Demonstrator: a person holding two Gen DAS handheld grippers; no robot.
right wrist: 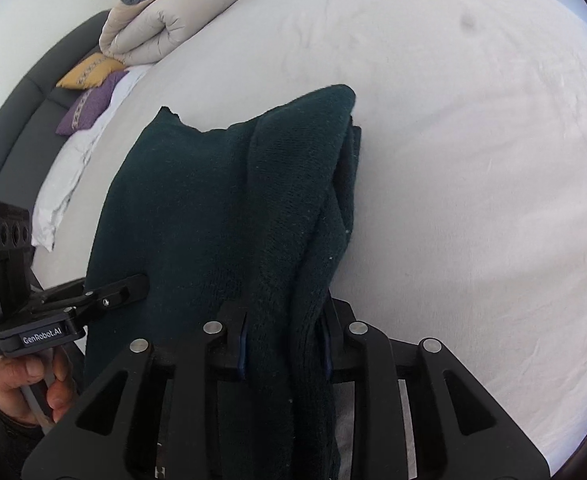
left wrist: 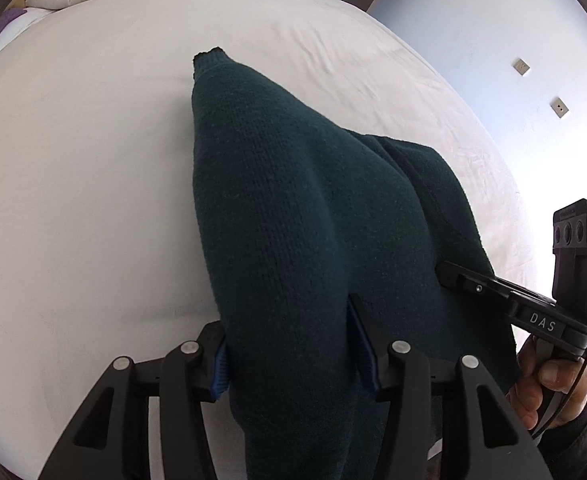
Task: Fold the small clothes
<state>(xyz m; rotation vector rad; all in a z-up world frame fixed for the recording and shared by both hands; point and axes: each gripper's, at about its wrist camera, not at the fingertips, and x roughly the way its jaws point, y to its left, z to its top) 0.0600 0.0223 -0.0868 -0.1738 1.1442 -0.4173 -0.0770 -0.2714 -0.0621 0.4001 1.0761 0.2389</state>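
While both tongs clamp the near edge of a dark green knitted sweater (left wrist: 293,208), a person readies a fold on a white-sheeted bed (left wrist: 93,160). The left tongs (left wrist: 289,344) grasp a thick bunch of the knit between their blue-padded fingers (left wrist: 363,344); the right tongs (right wrist: 283,344) pinch a doubled ridge of the same garment. From the left wrist camera the right tongs show at 4 o'clock, laid against the knit's edge. The sweater hangs raised at the near side, its far end resting on the sheet toward 12 o'clock, one side already lapped over.

Judging by the raised hem, the fold in hand is bringing the near edge over toward the far end. That would call for carrying both grips forward together, level, then letting go once the edges meet.

Around them: a rolled beige duvet (right wrist: 153,24), yellow (right wrist: 89,72) and purple cushions (right wrist: 89,108) at 10 o'clock, a dark padded headboard (right wrist: 17,120), pale walls.
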